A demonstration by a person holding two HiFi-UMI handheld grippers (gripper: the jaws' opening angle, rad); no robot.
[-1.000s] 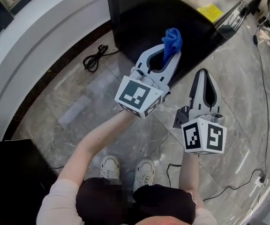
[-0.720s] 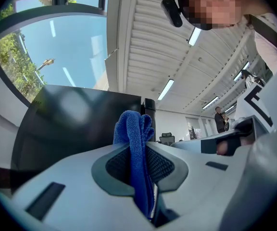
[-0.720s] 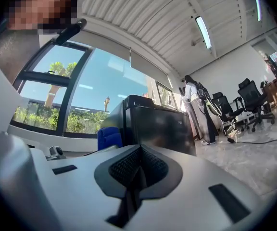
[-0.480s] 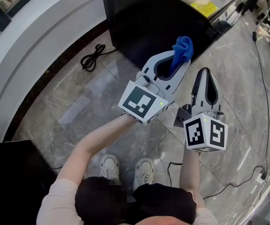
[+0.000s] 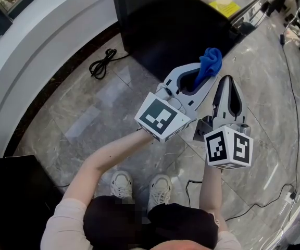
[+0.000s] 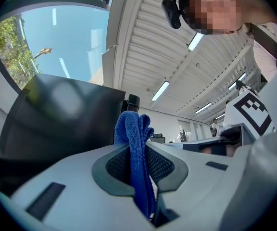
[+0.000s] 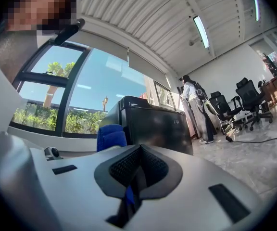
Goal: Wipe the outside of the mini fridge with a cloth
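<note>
Blue cloth clamped in the left hand-held gripper hangs beside the black mini fridge on the floor. The right hand-held gripper is alongside, jaws together, empty. Wiping appears under way; the next stroke needs the cloth pressed against the panel.

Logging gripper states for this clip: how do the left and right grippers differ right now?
The left gripper is clamped on the blue cloth, which bunches out past its tips; the right gripper is shut on nothing. In the head view the left gripper slants toward the right one, which points straight ahead. Both aim toward the mini fridge.
</note>
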